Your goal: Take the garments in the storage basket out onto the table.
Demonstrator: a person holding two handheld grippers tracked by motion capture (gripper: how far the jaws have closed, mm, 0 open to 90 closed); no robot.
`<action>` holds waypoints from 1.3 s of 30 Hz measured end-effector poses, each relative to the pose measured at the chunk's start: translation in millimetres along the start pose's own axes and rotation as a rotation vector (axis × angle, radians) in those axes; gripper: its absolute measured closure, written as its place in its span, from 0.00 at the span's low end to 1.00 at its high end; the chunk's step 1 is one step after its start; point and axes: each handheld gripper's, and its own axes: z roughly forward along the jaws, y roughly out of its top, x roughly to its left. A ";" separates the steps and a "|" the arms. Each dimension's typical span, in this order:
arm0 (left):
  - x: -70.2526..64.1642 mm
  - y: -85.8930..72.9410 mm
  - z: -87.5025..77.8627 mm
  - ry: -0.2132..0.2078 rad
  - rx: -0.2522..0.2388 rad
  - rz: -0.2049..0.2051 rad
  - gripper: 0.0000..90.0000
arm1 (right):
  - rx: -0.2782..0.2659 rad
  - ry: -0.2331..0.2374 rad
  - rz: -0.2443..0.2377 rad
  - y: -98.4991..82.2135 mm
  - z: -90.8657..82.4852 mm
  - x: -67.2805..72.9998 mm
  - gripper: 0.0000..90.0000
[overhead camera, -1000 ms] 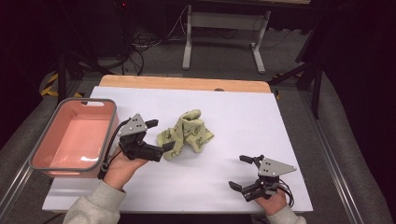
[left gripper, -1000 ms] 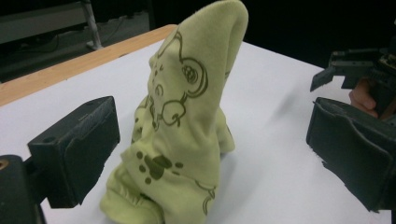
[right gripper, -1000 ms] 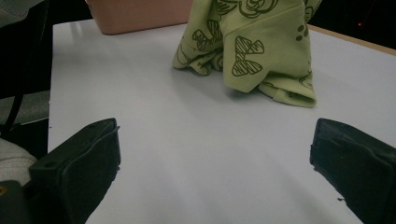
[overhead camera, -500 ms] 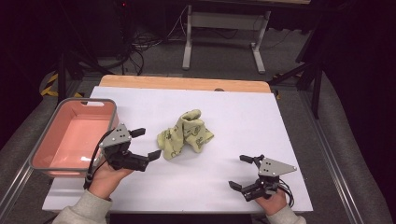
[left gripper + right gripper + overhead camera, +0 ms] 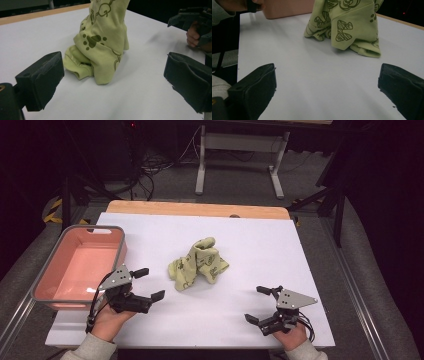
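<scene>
On the white table (image 5: 260, 245), a crumpled green cloth (image 5: 197, 263) lies near the middle, touched by nothing. I hold my left gripper (image 5: 149, 284) just beside its left edge, jaws wide apart and empty, next to the pink bin (image 5: 116, 232). My right gripper (image 5: 259, 305), jaws also apart, rests well clear at the front.

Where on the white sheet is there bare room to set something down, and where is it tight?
Bare: the strip between the green cloth and the wooden edge, the right side beyond the cloth, and the front between the left tool and right tool. Tight: the gap between the cloth and the pink bin, where the left tool sits.
</scene>
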 end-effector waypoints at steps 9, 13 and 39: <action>6.0 -15.9 1.2 -0.017 -0.026 -0.025 0.04 | 0.001 0.001 0.000 -0.2 -0.1 0.0 0.03; 8.6 -21.5 -0.6 -0.009 -0.049 -0.036 0.04 | 0.002 0.002 -0.001 -0.2 -0.3 0.0 0.03; 6.9 -49.6 -1.2 0.050 -0.002 -0.028 0.03 | 0.014 -0.009 0.005 -4.3 1.5 -1.5 0.02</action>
